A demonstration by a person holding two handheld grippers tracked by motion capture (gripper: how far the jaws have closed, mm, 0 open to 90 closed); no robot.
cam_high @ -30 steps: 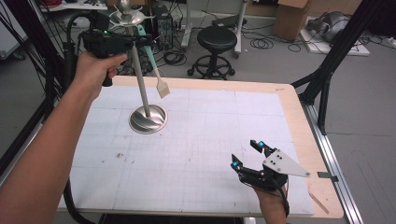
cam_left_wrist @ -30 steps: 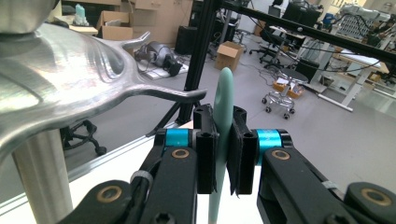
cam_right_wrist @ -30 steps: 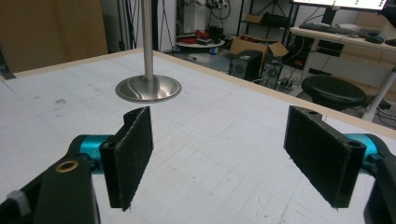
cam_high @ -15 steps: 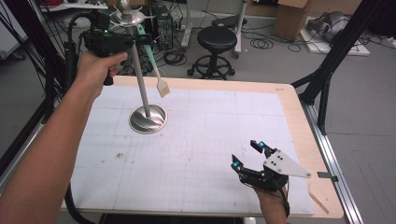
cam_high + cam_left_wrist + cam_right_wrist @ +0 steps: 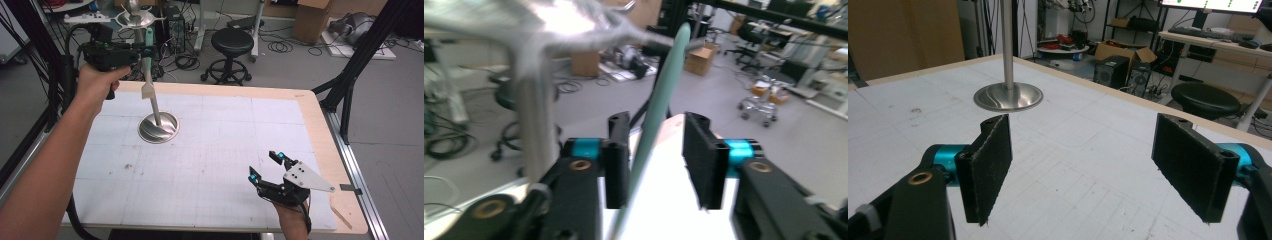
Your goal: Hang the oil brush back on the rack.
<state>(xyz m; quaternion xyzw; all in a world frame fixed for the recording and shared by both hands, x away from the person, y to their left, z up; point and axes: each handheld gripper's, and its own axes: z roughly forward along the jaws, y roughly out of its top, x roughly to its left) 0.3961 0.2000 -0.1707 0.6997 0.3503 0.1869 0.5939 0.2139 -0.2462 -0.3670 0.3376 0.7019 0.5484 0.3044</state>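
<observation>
The left gripper [image 5: 142, 51] is held high over the table's far left corner, beside the top of a metal stand [image 5: 158, 125]; its jaws have just been opening and are now parted, with the green-handled spatula [image 5: 148, 75] between them. In the left gripper view the spatula handle [image 5: 659, 107] is seen lying against the left pad while a clear gap is left to the right pad, so it is not pinched. In the high view the spatula is seen hanging nearly upright from the stand's hooked top [image 5: 135, 18], its pale blade down, just beside the pole and well above the round base. The right gripper [image 5: 267, 167] is held low over the near right part of the table [image 5: 310, 107], jaws spread wide, nothing between the pads; bare mat is seen between them in the right gripper view, with the stand's base [image 5: 1008, 96] farther off. A broad stretch of bare white mat is left between the stand and the right gripper. The wooden rim is exposed along the far and right edges, and the right gripper is near the right and near edges. Beyond the far edge a black stool [image 5: 233, 42] and floor cables are seen; dark frame struts are placed off the right corner.
</observation>
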